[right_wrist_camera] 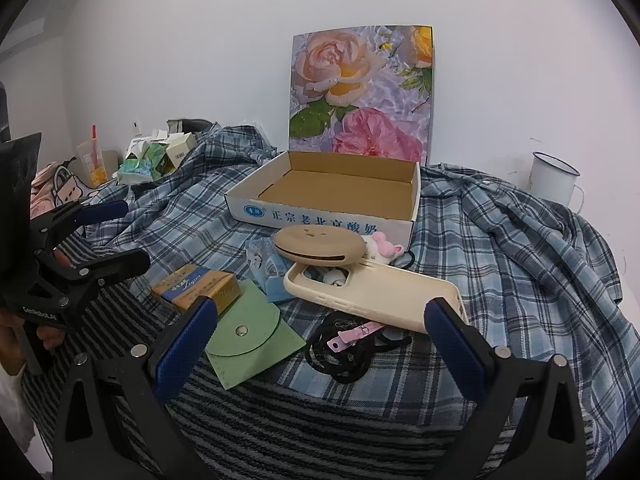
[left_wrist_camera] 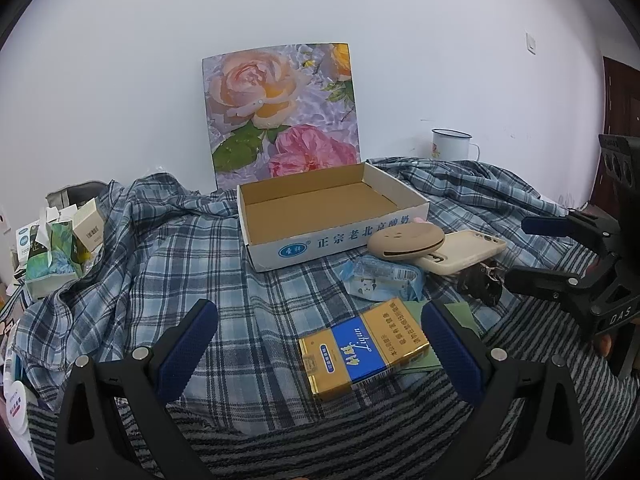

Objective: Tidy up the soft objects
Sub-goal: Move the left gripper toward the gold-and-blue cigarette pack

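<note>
An empty cardboard box [left_wrist_camera: 332, 208] [right_wrist_camera: 340, 188] sits on the plaid cloth, open side up. In front of it lie a tan round pouch [left_wrist_camera: 406, 240] [right_wrist_camera: 320, 246], a cream phone case [left_wrist_camera: 464, 250] [right_wrist_camera: 376, 292], a blue tissue pack [left_wrist_camera: 384, 280] [right_wrist_camera: 262, 264], a gold and blue cigarette pack [left_wrist_camera: 360, 354] [right_wrist_camera: 196, 284], a green snap pouch [right_wrist_camera: 248, 332], black hair ties [right_wrist_camera: 344, 348] with a pink clip [right_wrist_camera: 352, 334], and a small pink plush [right_wrist_camera: 386, 248]. My left gripper [left_wrist_camera: 320, 344] is open above the cigarette pack. My right gripper [right_wrist_camera: 322, 336] is open over the green pouch and hair ties.
A floral board [left_wrist_camera: 280, 112] leans on the wall behind the box. A white enamel mug [left_wrist_camera: 450, 144] [right_wrist_camera: 554, 180] stands at the back right. Tissue boxes and cartons [left_wrist_camera: 60, 248] [right_wrist_camera: 152, 160] crowd the left. A striped cloth [right_wrist_camera: 320, 408] covers the near edge.
</note>
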`<state>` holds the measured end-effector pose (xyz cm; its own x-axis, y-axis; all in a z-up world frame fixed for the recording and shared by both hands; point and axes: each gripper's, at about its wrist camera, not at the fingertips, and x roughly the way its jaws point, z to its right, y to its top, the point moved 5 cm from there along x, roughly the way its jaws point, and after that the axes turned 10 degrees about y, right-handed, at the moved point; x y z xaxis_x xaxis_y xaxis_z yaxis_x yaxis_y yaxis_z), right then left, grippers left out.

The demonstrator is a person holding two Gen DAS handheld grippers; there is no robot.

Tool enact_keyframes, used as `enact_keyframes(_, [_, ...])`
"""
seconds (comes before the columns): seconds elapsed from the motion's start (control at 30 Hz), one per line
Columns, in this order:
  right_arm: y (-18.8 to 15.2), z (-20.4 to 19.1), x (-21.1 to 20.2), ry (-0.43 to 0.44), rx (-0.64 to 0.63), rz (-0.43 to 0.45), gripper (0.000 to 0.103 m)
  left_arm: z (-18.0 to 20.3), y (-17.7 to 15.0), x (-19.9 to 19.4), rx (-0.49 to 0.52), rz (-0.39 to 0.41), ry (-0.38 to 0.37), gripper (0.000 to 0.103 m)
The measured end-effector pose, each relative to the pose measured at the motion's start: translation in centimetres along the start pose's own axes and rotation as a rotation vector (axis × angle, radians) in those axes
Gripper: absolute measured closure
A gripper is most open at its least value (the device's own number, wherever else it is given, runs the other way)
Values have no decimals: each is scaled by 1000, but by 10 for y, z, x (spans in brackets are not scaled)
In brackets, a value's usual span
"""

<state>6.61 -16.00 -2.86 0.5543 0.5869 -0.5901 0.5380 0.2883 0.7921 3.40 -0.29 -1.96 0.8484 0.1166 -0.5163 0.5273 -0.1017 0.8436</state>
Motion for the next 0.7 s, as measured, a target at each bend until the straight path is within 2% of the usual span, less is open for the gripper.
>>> enact_keyframes(0.37, [0,0,-1,2,3,6,0,0,1,-2,-2,11,1,0])
enact_keyframes(0.7, [1,1,-5,0,9,26,0,0,0,2,-4,-26,-19,0])
